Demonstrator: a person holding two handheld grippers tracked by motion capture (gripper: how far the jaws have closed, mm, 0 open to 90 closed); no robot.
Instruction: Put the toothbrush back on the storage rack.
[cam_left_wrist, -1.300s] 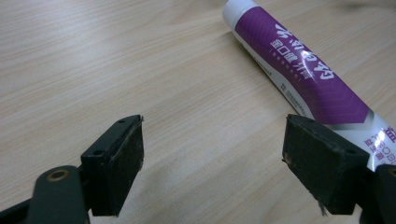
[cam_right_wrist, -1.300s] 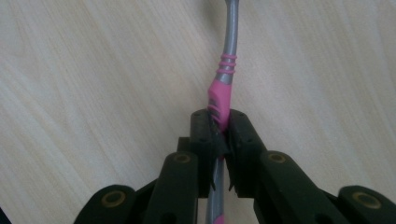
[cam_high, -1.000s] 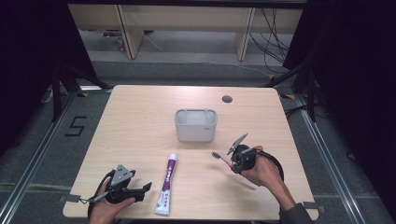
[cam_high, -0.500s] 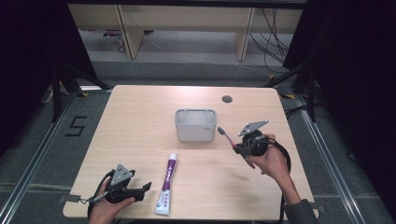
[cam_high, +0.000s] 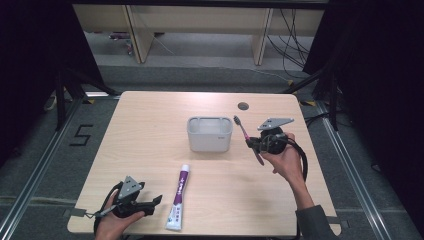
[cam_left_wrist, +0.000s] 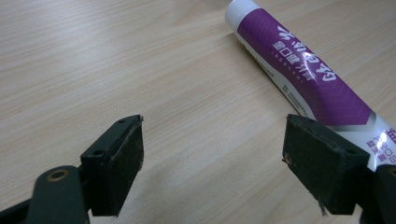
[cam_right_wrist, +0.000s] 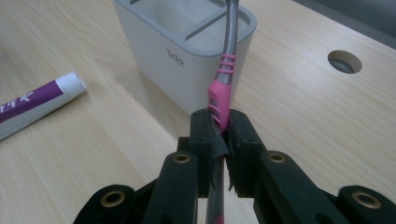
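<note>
Right tool gripping a toothbrush beside the holder; left tool agape near the toothpaste.

The bench, pale wood, carried a grey-white holder at its middle and a purple-and-white toothpaste tube lying flat nearer the person. The right tool, held just right of the holder, had its jaws clamped on the pink handle of a toothbrush, the bristle end tilted up toward the holder's rim. The left tool sat low at the near left corner, jaws spread wide and holding nothing, the tube just beside one jaw.
</note>
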